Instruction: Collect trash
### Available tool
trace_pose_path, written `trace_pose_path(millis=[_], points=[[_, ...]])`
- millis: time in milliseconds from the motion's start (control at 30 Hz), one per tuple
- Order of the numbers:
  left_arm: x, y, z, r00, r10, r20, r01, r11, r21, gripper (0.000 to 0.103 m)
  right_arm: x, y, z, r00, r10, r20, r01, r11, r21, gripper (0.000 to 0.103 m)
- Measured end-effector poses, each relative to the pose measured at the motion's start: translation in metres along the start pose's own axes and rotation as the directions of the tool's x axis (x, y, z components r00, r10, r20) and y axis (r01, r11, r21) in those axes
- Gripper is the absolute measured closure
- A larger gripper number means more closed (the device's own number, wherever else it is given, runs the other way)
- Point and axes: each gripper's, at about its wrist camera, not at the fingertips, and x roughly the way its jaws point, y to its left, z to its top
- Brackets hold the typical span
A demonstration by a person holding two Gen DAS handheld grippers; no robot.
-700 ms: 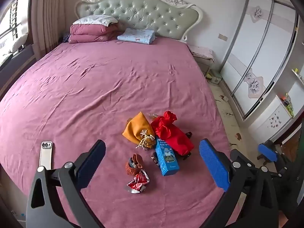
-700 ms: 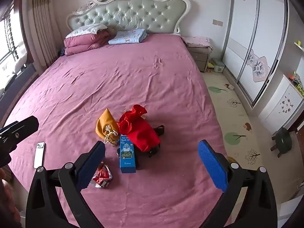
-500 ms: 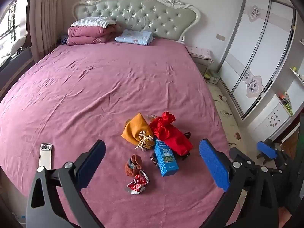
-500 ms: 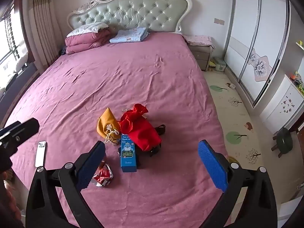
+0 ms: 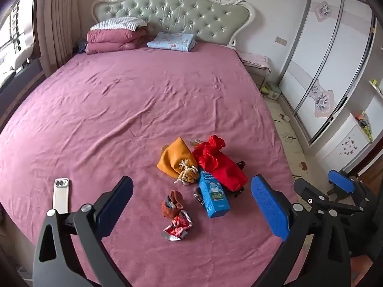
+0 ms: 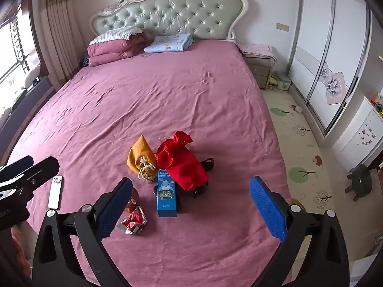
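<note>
A small pile lies near the foot of the pink bed (image 5: 119, 100): a crumpled red and silver wrapper (image 5: 177, 226), a small brown pouch (image 5: 171, 203), a blue carton (image 5: 213, 195), an orange drawstring bag (image 5: 177, 159) and a red cloth bag (image 5: 221, 165). My left gripper (image 5: 191, 211) is open and empty, held above the wrapper. My right gripper (image 6: 190, 211) is open and empty above the bed's foot; the wrapper (image 6: 132, 220) lies by its left finger, and the carton (image 6: 166, 195) and red bag (image 6: 183, 163) lie ahead of it.
A white phone (image 5: 61, 195) lies on the bed at the left. Folded bedding (image 5: 116, 35) and a blue cloth (image 5: 171, 41) sit by the headboard. A wardrobe (image 6: 330, 47), nightstand (image 6: 259, 67) and small stool (image 6: 361, 180) stand on the floor at the right.
Both grippers have drawn back and tilted slightly, so the pile sits a little higher in both views. Nothing on the bed has moved.
</note>
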Motion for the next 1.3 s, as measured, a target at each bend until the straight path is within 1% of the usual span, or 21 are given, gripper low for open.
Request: trace_pose_path(millis=[267, 400, 567, 1300], points=[[0.003, 0.002, 0.008, 1.0, 0.0, -0.005, 0.0, 1.0, -0.004, 0.004, 0.003, 0.004, 0.002, 1.0, -0.001, 0.0, 0.001, 1.0, -0.027, 0.009], [0.004, 0.002, 0.009, 1.0, -0.013, -0.009, 0.013, 1.0, -0.009, 0.004, 0.003, 0.004, 0.002, 1.0, 0.003, 0.002, -0.003, 1.0, -0.028, 0.009], [0.006, -0.001, 0.007, 1.0, -0.013, -0.007, 0.013, 1.0, -0.003, 0.004, 0.005, 0.004, 0.004, 1.0, 0.005, -0.003, -0.006, 1.0, -0.029, 0.009], [0.014, -0.008, 0.004, 0.999, -0.026, -0.044, 0.026, 1.0, -0.004, 0.004, 0.007, -0.002, 0.006, 0.999, 0.026, -0.019, -0.027, 0.999, -0.034, 0.009]])
